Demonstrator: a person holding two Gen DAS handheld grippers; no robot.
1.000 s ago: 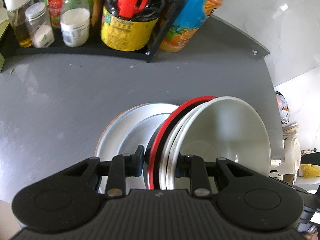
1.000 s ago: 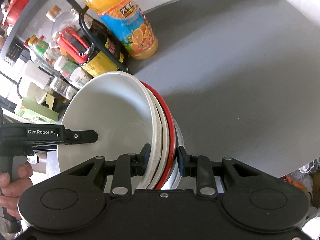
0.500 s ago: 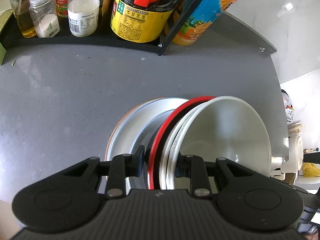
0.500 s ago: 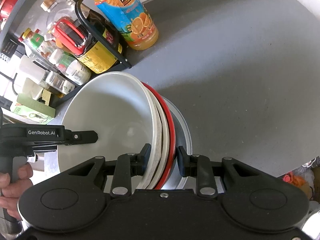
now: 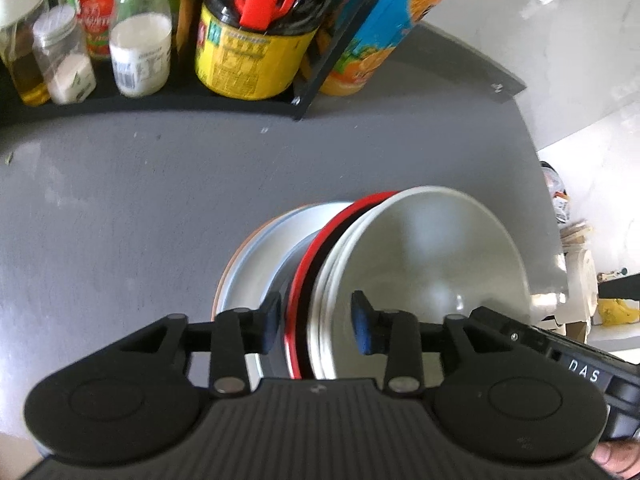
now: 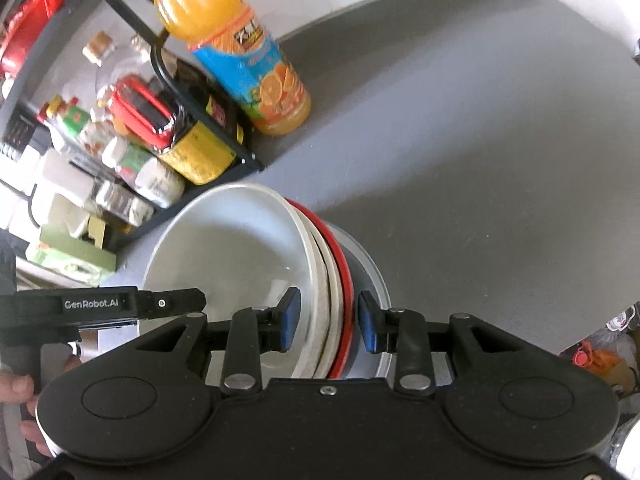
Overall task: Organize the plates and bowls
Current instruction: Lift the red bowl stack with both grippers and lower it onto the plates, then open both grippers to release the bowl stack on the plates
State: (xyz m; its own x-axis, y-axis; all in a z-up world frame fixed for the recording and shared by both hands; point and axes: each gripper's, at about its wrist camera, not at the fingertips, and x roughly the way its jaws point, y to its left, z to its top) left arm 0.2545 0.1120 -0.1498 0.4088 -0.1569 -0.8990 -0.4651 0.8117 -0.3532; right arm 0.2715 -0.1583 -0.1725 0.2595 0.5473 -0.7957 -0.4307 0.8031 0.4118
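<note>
A stack of nested bowls stands on the grey table: a white bowl (image 5: 432, 272) (image 6: 228, 256) on top, more white rims under it, and a red-rimmed black bowl (image 5: 308, 256) (image 6: 345, 268) at the bottom. The stack rests in a silver plate (image 5: 256, 268) (image 6: 370, 276) with an orange-edged plate beneath. My left gripper (image 5: 316, 322) straddles the stack's near rim, open, with its blue pads a little off the rims. My right gripper (image 6: 327, 316) straddles the opposite rim in the same way, also open.
A black rack (image 5: 248, 100) at the back holds spice jars, a yellow-labelled dark bottle (image 5: 256, 52) and other bottles. An orange juice bottle (image 6: 248, 64) stands beside it. The table edge (image 5: 532, 152) runs along the right, with clutter beyond. A hand (image 6: 20, 392) holds the left gripper's handle.
Both grippers have loosened from the bowl rims, so their blue pad faces now show. The stack has come down onto the silver plate and moved closer to the rack.
</note>
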